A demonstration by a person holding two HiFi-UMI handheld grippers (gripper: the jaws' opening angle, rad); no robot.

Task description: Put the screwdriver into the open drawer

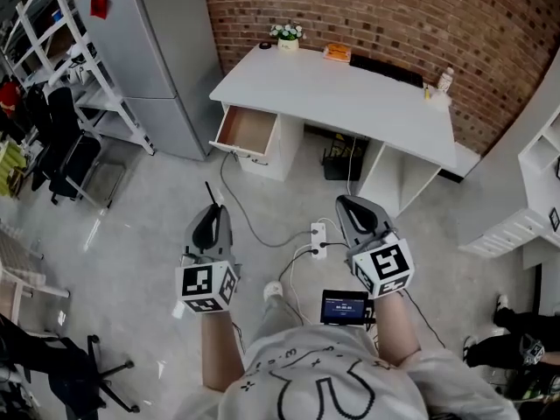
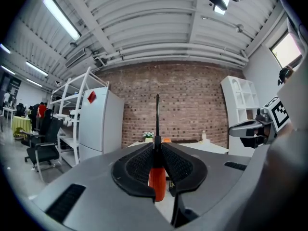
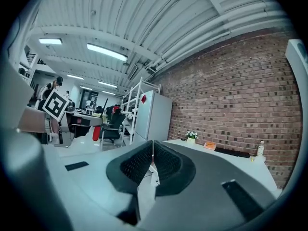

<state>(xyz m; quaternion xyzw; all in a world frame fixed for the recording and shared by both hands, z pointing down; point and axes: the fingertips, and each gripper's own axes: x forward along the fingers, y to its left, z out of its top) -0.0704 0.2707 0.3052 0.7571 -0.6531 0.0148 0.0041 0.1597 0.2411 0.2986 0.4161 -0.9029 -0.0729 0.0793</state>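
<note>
Brick wall [image 1: 394, 16] behind white desk [image 1: 350, 94]; drawer [image 1: 248, 130] open. Left gripper [image 1: 213, 210] pinches screwdriver [image 2: 157, 177]: orange handle half hidden, thin dark shaft upright. Right gripper [image 3: 151, 154] pressed together, empty.

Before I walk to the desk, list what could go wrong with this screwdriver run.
1. The power strip and cables lie on the floor between you and the open drawer; you might trip or snag a foot.
2. The left gripper holds the screwdriver by its handle only. The long shaft sticks out ahead, so it may strike the desk or the drawer front and twist loose.
</note>
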